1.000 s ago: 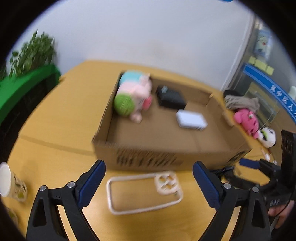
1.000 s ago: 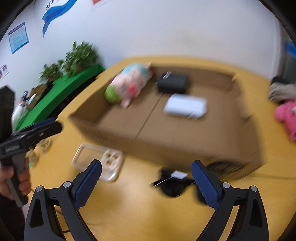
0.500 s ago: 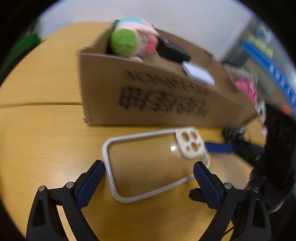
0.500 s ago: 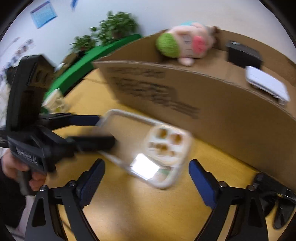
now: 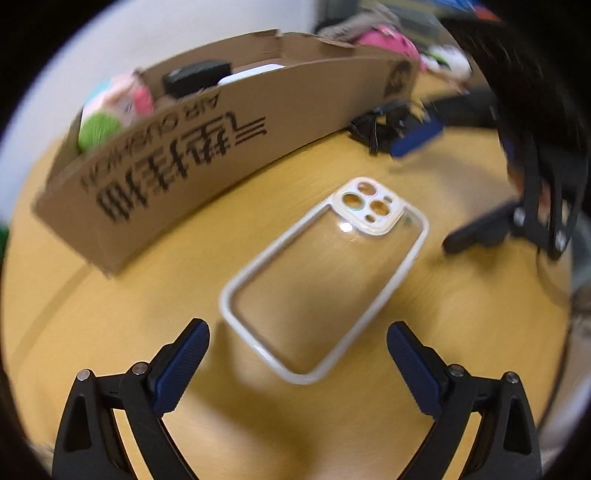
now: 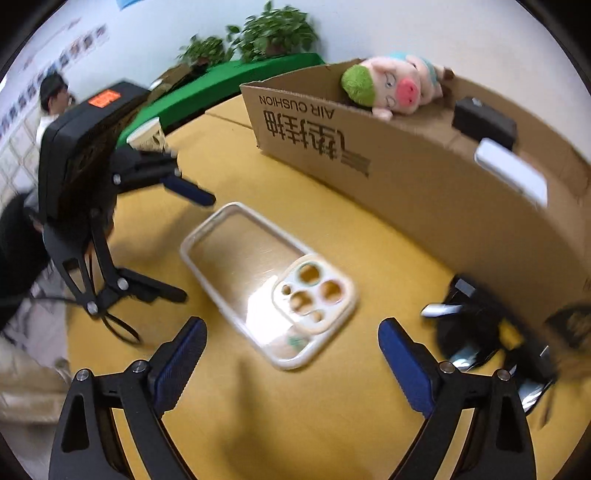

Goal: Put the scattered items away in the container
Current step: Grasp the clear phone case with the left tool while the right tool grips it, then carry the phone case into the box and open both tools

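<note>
the clear phone case lies flat on the bench, just outside the long printed wall of the cardboard box, and i judge it is my next thing to tidy in. i have my left gripper at its plain end and my right gripper at its camera end, both with fingers spread wide and holding nothing, so either could close across its white rim. the box already holds a pig plush, a black block and a white slab. a black tangle lies by the box's near corner. the bench is yellow wood; plants line a white wall.
</note>
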The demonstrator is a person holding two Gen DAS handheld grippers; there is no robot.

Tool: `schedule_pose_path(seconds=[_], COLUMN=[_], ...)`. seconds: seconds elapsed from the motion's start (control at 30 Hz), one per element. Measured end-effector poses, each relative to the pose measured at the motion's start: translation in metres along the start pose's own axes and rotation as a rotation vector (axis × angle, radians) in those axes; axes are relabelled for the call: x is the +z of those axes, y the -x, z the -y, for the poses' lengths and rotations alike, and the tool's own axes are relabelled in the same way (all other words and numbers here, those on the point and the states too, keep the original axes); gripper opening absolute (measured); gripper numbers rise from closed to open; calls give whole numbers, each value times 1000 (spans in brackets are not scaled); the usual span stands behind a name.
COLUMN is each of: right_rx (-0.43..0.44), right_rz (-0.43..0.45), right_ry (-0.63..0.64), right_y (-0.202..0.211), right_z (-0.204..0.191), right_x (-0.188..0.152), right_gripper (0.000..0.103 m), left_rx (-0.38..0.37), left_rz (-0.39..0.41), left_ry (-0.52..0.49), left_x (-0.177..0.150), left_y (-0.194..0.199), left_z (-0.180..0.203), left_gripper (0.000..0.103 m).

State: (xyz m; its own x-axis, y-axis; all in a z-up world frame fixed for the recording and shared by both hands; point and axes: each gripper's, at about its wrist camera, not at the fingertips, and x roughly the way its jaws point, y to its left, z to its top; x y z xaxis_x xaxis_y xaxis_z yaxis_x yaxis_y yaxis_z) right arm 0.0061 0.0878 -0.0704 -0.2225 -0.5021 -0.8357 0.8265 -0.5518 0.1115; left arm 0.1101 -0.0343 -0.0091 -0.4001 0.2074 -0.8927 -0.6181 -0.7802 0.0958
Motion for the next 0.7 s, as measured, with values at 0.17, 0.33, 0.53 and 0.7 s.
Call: schedule_pose_path(seconds=[0.17, 0.33, 0.53, 0.7], right_rx=[33, 73, 75, 50], right_rz=[-86, -101, -99, -87], right_ry=[200, 298, 370, 396], right_y=[-20, -34, -25, -11], right_z=[-2, -3, -10, -18], right_x=[8, 8, 1, -10], right_gripper=[96, 97, 88, 87], left_rx=[-25, -166, -225, -207], left_rz=[-7, -21, 44, 68], left_ry=[-186, -161, -226, -265], left_x=[6, 8, -2, -6], left_y=[-8, -14, 0, 14], left_z=[6, -9, 0, 12], left_gripper=[101, 101, 89, 87])
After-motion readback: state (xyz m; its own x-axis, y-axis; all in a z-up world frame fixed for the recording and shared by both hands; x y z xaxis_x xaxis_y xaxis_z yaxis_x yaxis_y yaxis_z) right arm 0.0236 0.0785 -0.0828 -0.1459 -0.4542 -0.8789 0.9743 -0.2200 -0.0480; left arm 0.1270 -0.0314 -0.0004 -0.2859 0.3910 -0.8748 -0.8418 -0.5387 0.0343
